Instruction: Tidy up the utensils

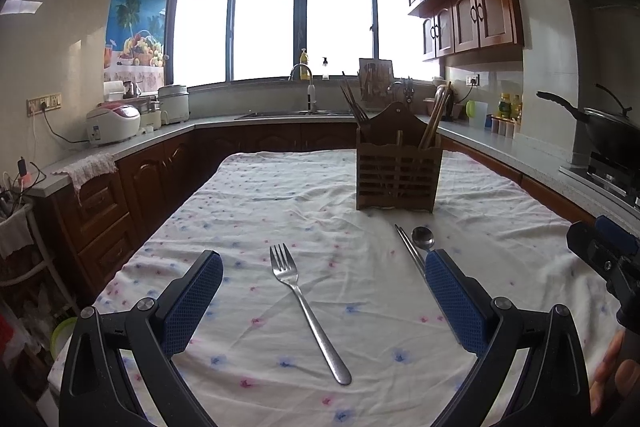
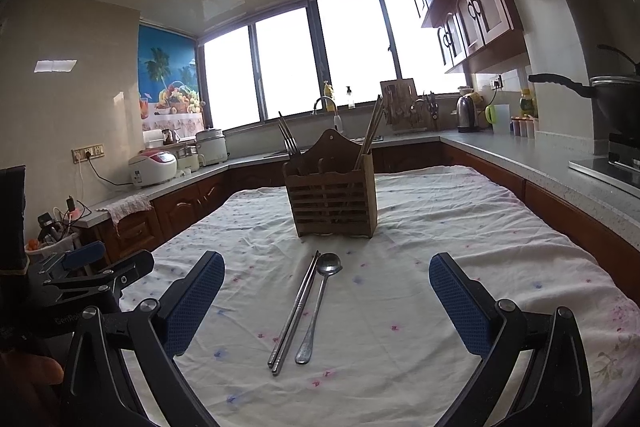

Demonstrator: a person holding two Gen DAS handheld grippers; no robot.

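Note:
A steel fork [image 1: 306, 307] lies on the flowered tablecloth [image 1: 280, 207] between the fingers of my open, empty left gripper [image 1: 324, 259]. A steel spoon [image 2: 320, 307] and a pair of metal chopsticks [image 2: 296, 311] lie side by side between the fingers of my open, empty right gripper [image 2: 326, 263]; the spoon [image 1: 423, 237] and chopsticks [image 1: 410, 247] also show in the left wrist view. A slatted wooden utensil holder [image 2: 332, 199] stands behind them with forks in its left compartment and chopsticks in its right; it also shows in the left wrist view [image 1: 396, 171].
The table sits inside a U-shaped kitchen counter [image 1: 168, 135]. A rice cooker [image 1: 114, 123] stands on the left, a sink with faucet [image 1: 308, 91] at the back, a wok [image 1: 612, 131] on the stove to the right. A kettle [image 2: 468, 113] stands at the back right.

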